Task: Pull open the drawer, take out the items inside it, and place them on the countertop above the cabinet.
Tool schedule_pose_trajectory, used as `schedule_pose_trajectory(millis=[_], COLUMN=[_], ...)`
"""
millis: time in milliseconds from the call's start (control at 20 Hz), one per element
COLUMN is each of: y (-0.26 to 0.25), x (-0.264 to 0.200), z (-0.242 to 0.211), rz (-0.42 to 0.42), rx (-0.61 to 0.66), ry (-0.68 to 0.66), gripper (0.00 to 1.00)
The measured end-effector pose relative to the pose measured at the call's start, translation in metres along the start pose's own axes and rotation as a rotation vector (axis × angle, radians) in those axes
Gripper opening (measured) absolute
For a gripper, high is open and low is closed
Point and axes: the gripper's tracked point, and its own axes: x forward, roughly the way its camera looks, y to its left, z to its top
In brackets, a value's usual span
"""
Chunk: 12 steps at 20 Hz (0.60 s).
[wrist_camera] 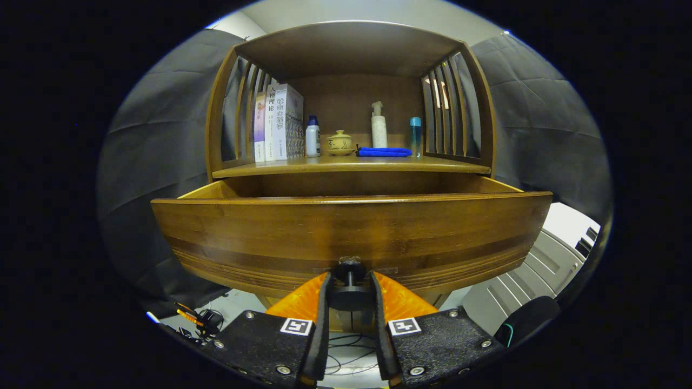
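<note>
Clamping its gripper point(350, 289) on the small dark knob point(349, 281) low on the wooden drawer point(351, 227), pulled out beneath the bench point(351, 165), a person likely finds it stiff and heavy.

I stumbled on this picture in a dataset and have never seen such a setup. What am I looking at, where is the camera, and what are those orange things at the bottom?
A person holds a hand tool with two-finger tongs, and the camera rides on it, looking forward along the orange-and-black fingers. The fingers sit on either side of the drawer's dark knob, apparently gripping it. The wooden drawer is pulled out; its inside is hidden behind its front panel. On the countertop above stand books, a white bottle with a blue cap, a small lidded pot, a folded blue cloth, a white pump bottle and a slim blue-topped bottle.
</note>
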Motion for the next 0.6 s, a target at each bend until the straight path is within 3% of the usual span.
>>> schedule_pose_trajectory(millis=[600], y=[0.008], x=[-0.032], z=[-0.011], rz=[0.037], rx=[-0.010], ry=[0.013], gripper=[0.38])
